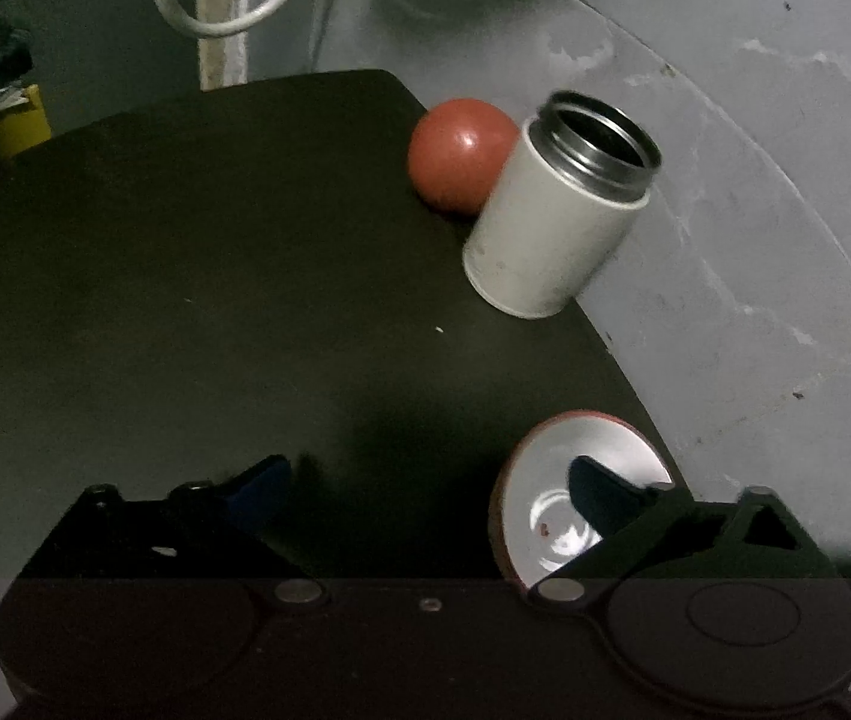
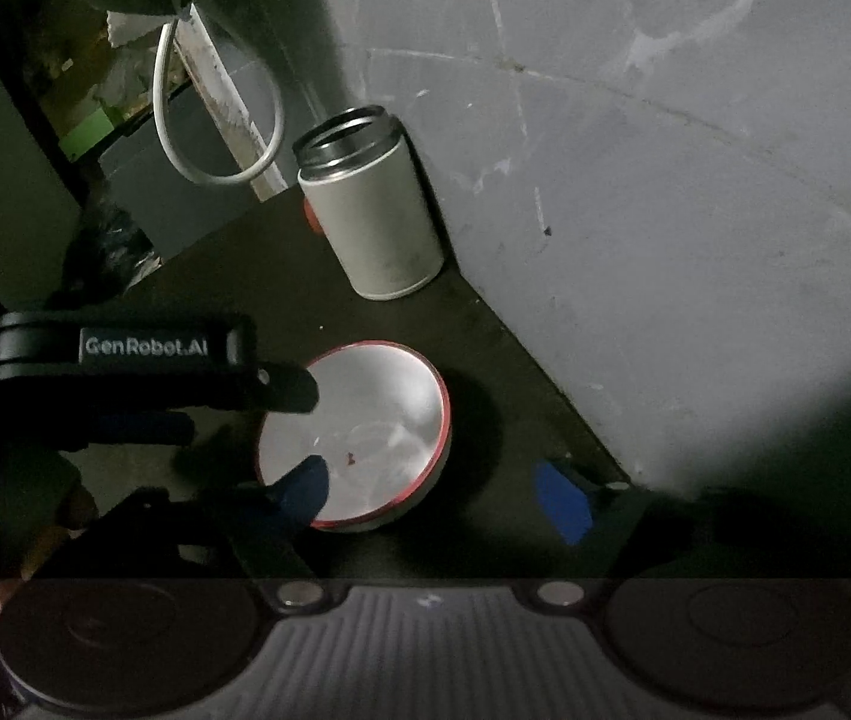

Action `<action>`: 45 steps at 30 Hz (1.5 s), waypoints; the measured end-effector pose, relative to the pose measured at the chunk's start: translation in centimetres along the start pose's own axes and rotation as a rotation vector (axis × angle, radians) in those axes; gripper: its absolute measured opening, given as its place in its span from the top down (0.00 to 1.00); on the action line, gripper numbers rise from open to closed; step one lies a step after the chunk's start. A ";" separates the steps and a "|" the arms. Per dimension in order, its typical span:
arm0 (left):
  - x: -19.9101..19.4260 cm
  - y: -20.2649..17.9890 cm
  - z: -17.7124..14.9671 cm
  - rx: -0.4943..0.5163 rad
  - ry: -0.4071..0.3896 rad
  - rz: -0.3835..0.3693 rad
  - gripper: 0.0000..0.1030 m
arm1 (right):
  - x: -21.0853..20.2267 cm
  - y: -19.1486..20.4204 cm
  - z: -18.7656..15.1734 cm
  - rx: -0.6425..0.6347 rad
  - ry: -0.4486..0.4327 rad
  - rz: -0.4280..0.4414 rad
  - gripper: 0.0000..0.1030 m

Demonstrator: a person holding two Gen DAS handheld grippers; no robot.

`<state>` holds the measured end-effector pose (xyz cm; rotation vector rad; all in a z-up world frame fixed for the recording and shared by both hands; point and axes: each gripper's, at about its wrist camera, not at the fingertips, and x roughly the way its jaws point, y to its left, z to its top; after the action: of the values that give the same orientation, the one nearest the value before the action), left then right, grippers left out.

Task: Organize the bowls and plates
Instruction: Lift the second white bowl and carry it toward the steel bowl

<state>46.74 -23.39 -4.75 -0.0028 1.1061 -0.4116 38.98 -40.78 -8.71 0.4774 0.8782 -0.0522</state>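
Both tools (image 1: 431, 492) (image 2: 443, 498) spread beside bowl (image 2: 365, 420).

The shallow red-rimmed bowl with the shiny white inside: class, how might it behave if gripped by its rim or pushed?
The shallow red-rimmed bowl has a glossy inside, so tongs may slip. Its low, wide shape suggests sliding across the dark table, not tipping. It looks rigid, perhaps breakable.

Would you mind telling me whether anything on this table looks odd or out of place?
Only small things: the white canister stands open without a lid, and the bowl has a tiny red speck inside. Nothing looks spilled or broken.
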 end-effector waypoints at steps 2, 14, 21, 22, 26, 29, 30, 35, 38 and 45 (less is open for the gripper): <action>0.3 -0.1 -0.2 0.009 0.010 -0.019 0.16 | 0.2 0.1 0.0 -0.007 0.007 0.003 0.31; 1.1 -1.0 -0.8 0.029 0.039 -0.114 0.74 | 0.2 0.4 0.2 -0.036 0.017 0.010 0.66; 1.0 -1.5 -1.3 0.066 0.036 -0.088 0.92 | 0.4 0.8 0.5 -0.054 0.022 -0.001 0.78; 0.9 -1.4 -1.4 0.060 0.035 -0.091 0.92 | 0.4 0.8 0.5 -0.055 0.022 -0.003 0.79; 0.3 -1.2 -1.9 0.055 0.026 -0.094 0.94 | -0.2 0.8 0.4 -0.066 0.013 -0.004 0.83; -0.7 -1.2 -2.3 0.048 0.011 -0.097 0.94 | -0.9 1.1 0.4 -0.075 -0.001 0.002 0.84; -1.1 -1.2 -2.4 0.046 0.003 -0.098 0.94 | -1.4 1.2 0.3 -0.079 -0.009 0.005 0.84; -3.4 -1.3 -3.1 0.042 -0.039 -0.114 0.94 | -3.8 1.6 0.0 -0.090 -0.046 0.015 0.84; -4.8 -1.6 -3.7 0.042 -0.060 -0.126 0.94 | -5.5 1.8 -0.3 -0.096 -0.067 0.019 0.84; -7.9 -2.3 -5.6 0.067 -0.087 -0.152 0.93 | -9.5 2.0 -2.1 -0.091 -0.105 0.010 0.84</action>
<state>38.14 -21.86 0.05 -0.0458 1.0091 -0.5793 31.87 -39.49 -1.95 0.3907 0.7720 -0.0280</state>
